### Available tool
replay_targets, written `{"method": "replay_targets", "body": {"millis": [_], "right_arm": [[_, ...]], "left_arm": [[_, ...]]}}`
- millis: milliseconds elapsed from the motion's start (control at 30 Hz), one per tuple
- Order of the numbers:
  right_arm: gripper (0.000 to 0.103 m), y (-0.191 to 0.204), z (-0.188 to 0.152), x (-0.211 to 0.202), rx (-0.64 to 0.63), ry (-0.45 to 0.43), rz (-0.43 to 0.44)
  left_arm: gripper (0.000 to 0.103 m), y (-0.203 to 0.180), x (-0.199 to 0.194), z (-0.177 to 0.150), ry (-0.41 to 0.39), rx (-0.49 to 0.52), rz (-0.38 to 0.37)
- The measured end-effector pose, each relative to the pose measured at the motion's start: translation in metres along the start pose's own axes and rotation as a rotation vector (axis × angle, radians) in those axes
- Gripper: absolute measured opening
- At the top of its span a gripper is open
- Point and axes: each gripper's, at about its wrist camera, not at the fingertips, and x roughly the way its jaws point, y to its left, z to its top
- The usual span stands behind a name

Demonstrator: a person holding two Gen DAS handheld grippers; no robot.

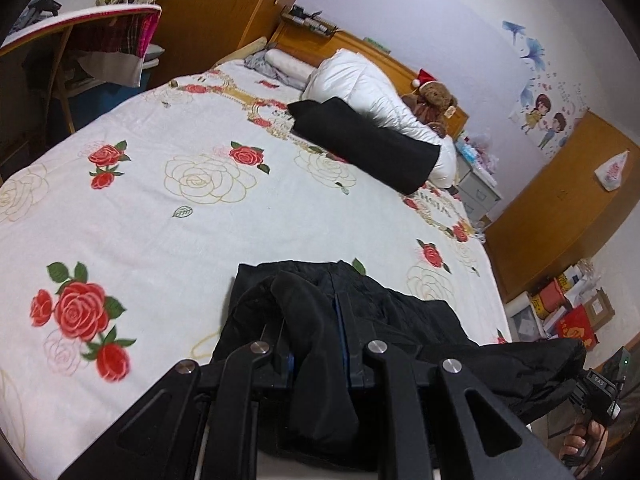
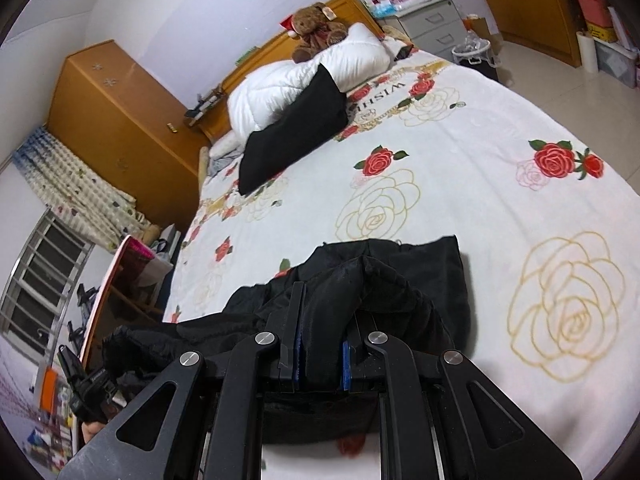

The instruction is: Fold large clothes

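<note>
From my remote station I record a bed [image 1: 168, 208] covered with a white sheet printed with red and gold roses, filling most of both wrist views. Taking the left wrist view from left to right: a desk [image 1: 80, 20] with a pink-edged top stands beside the bed, a wooden wardrobe [image 1: 224, 8] behind it, then the wooden headboard [image 1: 360, 46], a white duvet [image 1: 360, 84] bunched at the head end, and a teddy bear [image 1: 434, 100] in a red hat against the headboard. A folded black item [image 1: 368, 144] lies across the sheet, leaning on the duvet. Further right I note cartoon wall stickers [image 1: 548, 116], a grey drawer unit [image 1: 478, 192] beside the bed, and boxes [image 1: 560, 308] stacked on the floor. The black garment [image 1: 384, 312] lies crumpled at the near edge of the bed, spanning both grippers. The left gripper [image 1: 320, 344] has its fingers [image 1: 344, 340] pinching a thick roll of the garment. In the right wrist view, the right gripper [image 2: 320, 344] likewise has its fingers [image 2: 294, 336] clamped on a bunched fold of the same cloth. The raised fabric blocks my sight of the sheet directly ahead of both grippers. The right gripper's handle and the holding hand [image 1: 584, 440] show at the left view's lower right corner.
</note>
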Motion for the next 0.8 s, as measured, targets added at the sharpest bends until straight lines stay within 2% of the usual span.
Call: {"method": "replay_targets", "body": {"millis": [233, 500, 800], "right_arm": [[0.014, -0.018, 0.023, 0.064, 0.044, 0.075, -0.060], [0.015, -0.046, 0.027, 0.128, 0.082, 0.160, -0.115], [0.019, -0.062, 0.024, 0.159, 0.097, 0.196, -0.123]], "left_arm": [[0.017, 0.002, 0.069, 0.017, 0.069, 0.018, 0.062], [0.017, 0.008, 0.132, 0.013, 0.140, 0.039, 0.120], [0.023, 0.004, 0.170, 0.007, 0.165, 0.063, 0.140]]}}
